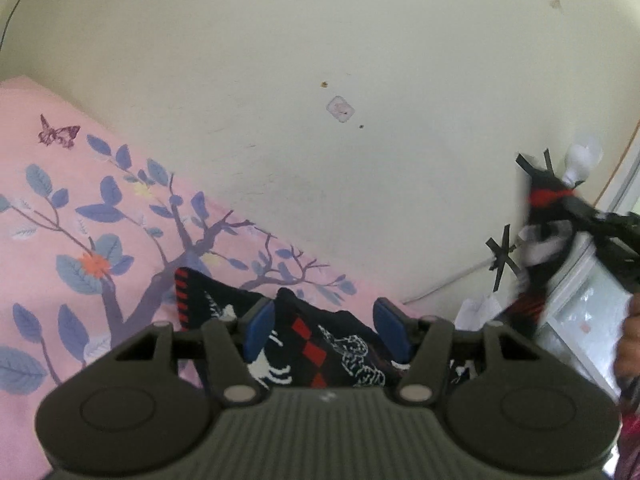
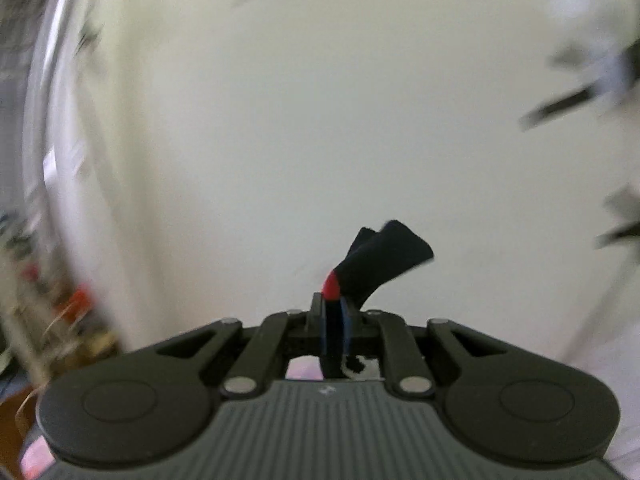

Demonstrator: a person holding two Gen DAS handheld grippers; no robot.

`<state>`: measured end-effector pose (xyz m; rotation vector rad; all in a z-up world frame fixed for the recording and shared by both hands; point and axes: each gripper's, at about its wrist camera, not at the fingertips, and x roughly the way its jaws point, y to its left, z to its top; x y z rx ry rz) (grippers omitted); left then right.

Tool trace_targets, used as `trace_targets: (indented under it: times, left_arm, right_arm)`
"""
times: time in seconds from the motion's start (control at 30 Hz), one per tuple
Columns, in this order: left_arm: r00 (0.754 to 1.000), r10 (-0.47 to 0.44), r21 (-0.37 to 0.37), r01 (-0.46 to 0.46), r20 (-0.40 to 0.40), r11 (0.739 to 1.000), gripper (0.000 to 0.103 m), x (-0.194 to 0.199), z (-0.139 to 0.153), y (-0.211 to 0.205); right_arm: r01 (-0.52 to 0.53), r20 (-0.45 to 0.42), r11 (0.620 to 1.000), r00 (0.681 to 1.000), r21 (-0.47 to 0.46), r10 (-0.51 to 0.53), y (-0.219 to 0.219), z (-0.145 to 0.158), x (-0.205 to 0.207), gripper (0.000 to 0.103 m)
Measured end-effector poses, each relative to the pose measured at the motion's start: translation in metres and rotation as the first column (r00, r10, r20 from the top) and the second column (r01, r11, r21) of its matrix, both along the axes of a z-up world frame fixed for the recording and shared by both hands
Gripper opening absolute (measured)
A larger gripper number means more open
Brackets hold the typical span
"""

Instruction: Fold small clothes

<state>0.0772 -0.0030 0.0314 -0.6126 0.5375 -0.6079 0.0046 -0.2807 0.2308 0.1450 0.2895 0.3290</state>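
A dark sock (image 1: pixel 320 344) with red diamonds and white figures lies on the pink floral sheet (image 1: pixel 80 240). My left gripper (image 1: pixel 322 326) is open just above it, its blue pads on either side of the sock. My right gripper (image 2: pixel 334 312) is shut on a second dark sock (image 2: pixel 380 264) with a red band, its end sticking up above the fingers. In the left wrist view that sock (image 1: pixel 540 220) hangs from the right gripper (image 1: pixel 568 196) in the air at the right, blurred.
A cream wall (image 1: pixel 320 80) with a small sticker (image 1: pixel 340 109) fills the background. Black tape crosses (image 1: pixel 502 260) and a white cable are on the wall at right. A pale glass-fronted unit (image 1: pixel 588 312) stands at the far right. The right wrist view is motion-blurred.
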Motion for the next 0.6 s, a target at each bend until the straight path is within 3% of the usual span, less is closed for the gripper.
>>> trace_targets:
  times: [0.07,0.13,0.2,0.3,0.4,0.5,0.53,0.57,0.6]
  left_arm:
    - [1.0,0.005,-0.001,-0.005,-0.025,1.0,0.057,0.004,-0.004,0.002]
    - [0.999,0.005,-0.01,-0.006,-0.051,1.0,0.057,0.007,-0.008,0.004]
    - [0.998,-0.011,-0.013,0.01,-0.059,1.0,0.058,0.008,-0.009,0.001]
    - [0.998,-0.029,0.043,0.032,-0.064,0.999,0.058,0.008,-0.011,-0.013]
    - [0.996,-0.044,0.127,0.053,-0.074,0.99,0.058,0.009,-0.016,-0.031]
    - [0.996,-0.047,0.193,0.061,-0.077,0.979,0.055,0.011,-0.022,-0.047]
    - [0.996,-0.048,0.221,0.063,-0.075,0.973,0.046,0.012,-0.025,-0.053]
    - [0.996,-0.048,0.257,0.065,-0.072,0.964,0.026,0.012,-0.028,-0.06]
    - [0.996,-0.049,0.304,0.07,-0.074,0.95,0.018,0.013,-0.031,-0.067]
  right_arm:
    - [-0.159,-0.175,0.987,0.972,-0.012,0.155,0.025,-0.025,0.027,0.053]
    - [-0.198,-0.192,0.98,0.961,0.014,0.197,0.021,-0.039,0.029,0.052]
    - [-0.143,-0.161,0.989,0.976,0.035,0.147,-0.008,-0.042,0.022,0.053]
    - [0.024,-0.154,1.0,0.988,0.012,-0.022,-0.063,-0.056,0.011,0.056]
    - [0.18,-0.222,0.978,0.954,-0.107,-0.2,-0.104,-0.093,0.011,0.058]
    - [0.225,-0.33,0.959,0.904,-0.175,-0.272,-0.127,-0.145,0.018,0.059]
    - [0.22,-0.368,0.959,0.889,-0.178,-0.273,-0.131,-0.16,0.021,0.041]
    - [0.217,-0.398,0.961,0.877,-0.171,-0.269,-0.136,-0.172,0.023,0.015]
    - [0.233,-0.39,0.959,0.877,-0.163,-0.28,-0.139,-0.178,0.024,0.012]
